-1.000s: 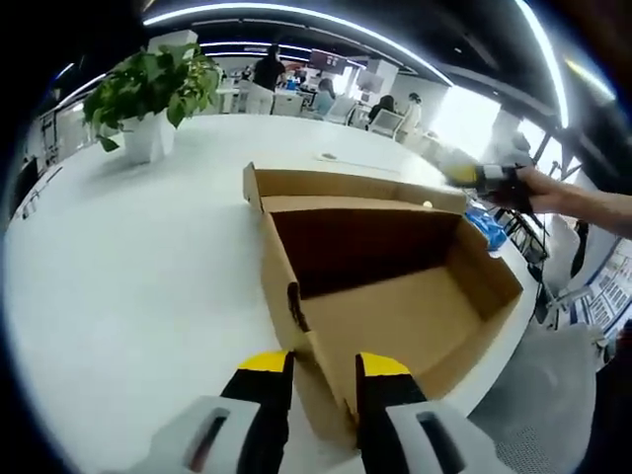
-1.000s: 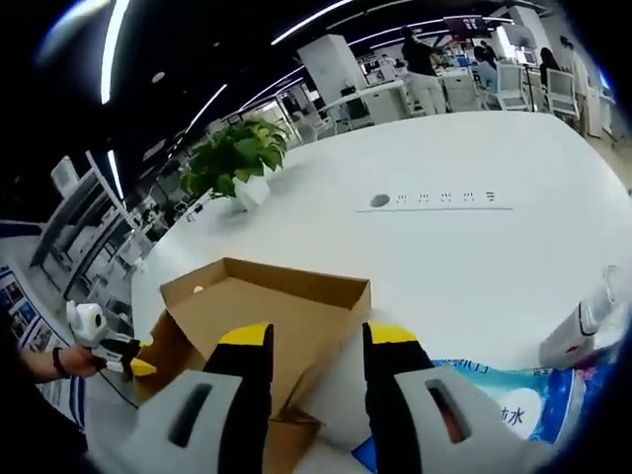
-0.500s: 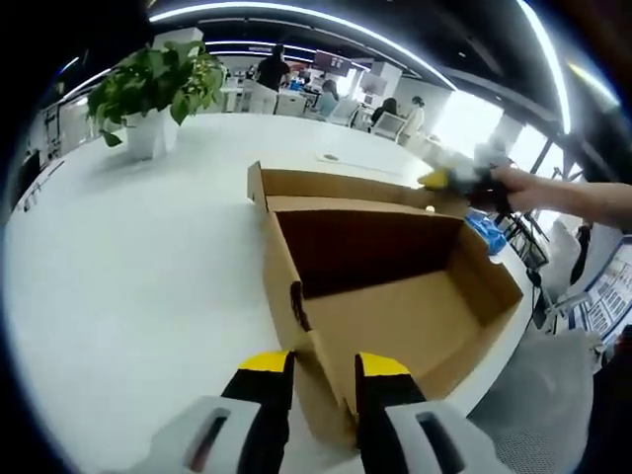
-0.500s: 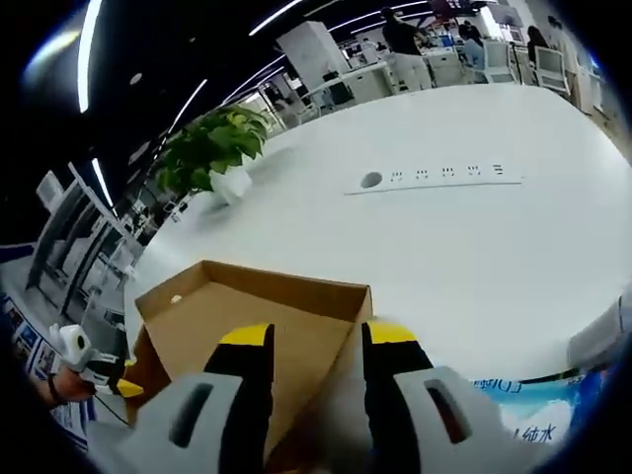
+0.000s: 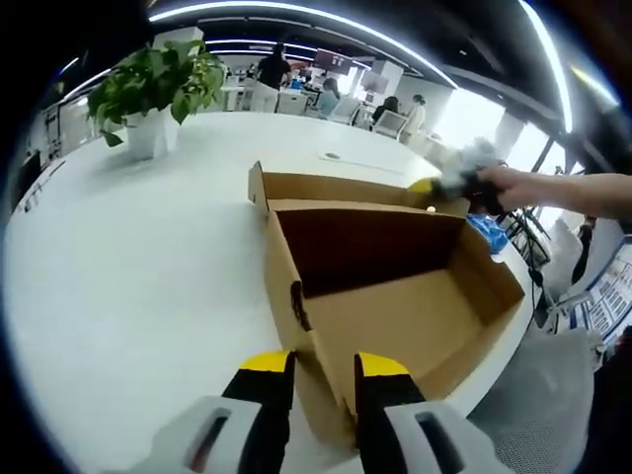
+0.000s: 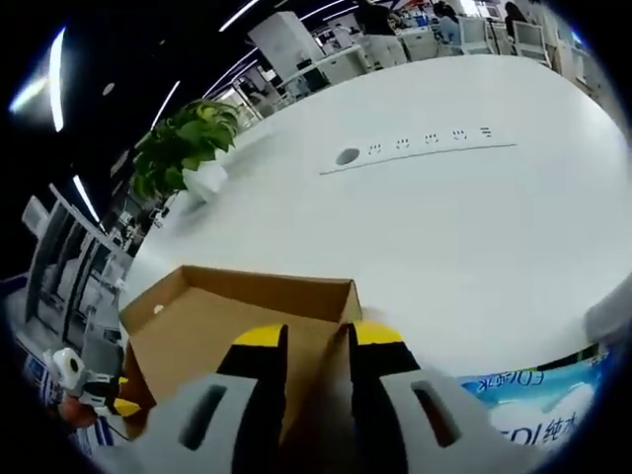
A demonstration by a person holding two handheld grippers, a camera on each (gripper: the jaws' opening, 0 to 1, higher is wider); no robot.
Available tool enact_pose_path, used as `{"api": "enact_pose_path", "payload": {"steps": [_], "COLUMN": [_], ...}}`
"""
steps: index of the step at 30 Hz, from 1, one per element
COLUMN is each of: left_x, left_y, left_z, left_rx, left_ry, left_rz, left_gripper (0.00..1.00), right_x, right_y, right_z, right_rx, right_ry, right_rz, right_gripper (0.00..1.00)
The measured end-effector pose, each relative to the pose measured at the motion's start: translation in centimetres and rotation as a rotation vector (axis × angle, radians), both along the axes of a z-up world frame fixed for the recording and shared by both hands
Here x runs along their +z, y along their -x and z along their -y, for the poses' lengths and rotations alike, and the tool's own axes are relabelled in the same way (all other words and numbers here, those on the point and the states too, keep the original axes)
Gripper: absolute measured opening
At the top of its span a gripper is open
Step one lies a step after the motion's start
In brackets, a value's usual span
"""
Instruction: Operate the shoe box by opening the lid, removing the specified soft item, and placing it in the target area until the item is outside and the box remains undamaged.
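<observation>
Lid of the shoe box (image 5: 395, 286) already swung open and standing up at the far side, so first step done. Inside of the box bare brown cardboard as far as visible; no soft item seen in it. Whether the blue-and-white packet (image 6: 523, 395) lying on the white desk (image 5: 128, 267) beside the box is that item, cannot tell.

Left claw (image 5: 324, 367) straddling the near corner wall of the box, jaws a little apart, probably steadying it. Right claw (image 6: 314, 338) nearly together, clamped on the upright lid edge (image 6: 341, 316), holding it open.

Left to do, by judgement: confirm the item out, release without bending the cardboard. No damage visible.
</observation>
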State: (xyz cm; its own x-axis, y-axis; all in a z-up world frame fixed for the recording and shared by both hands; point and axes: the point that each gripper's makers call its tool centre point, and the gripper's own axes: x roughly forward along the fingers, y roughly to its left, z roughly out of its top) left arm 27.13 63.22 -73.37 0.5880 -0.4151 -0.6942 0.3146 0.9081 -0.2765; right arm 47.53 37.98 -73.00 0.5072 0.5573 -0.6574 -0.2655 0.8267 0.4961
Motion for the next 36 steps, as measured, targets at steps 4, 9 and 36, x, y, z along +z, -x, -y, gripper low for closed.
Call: {"api": "enact_pose_path", "payload": {"steps": [4, 9, 36], "left_x": [0.0, 0.0, -0.3], "left_y": [0.1, 0.1, -0.3], "left_z": [0.1, 0.1, 0.1], "left_rx": [-0.001, 0.003, 0.073], "left_ry": [-0.006, -0.014, -0.100], "left_rz": [-0.001, -0.005, -0.062], "left_gripper": [0.24, 0.23, 0.15], "right_x": [0.6, 1.2, 10.0], "right_y": [-0.2, -0.2, 0.1], "right_z": [0.4, 0.8, 2.6], "right_rx": [-0.023, -0.061, -0.030], "right_ry": [0.011, 0.012, -0.018], "right_rz": [0.005, -0.006, 0.215], "right_gripper": [0.10, 0.07, 0.02]}}
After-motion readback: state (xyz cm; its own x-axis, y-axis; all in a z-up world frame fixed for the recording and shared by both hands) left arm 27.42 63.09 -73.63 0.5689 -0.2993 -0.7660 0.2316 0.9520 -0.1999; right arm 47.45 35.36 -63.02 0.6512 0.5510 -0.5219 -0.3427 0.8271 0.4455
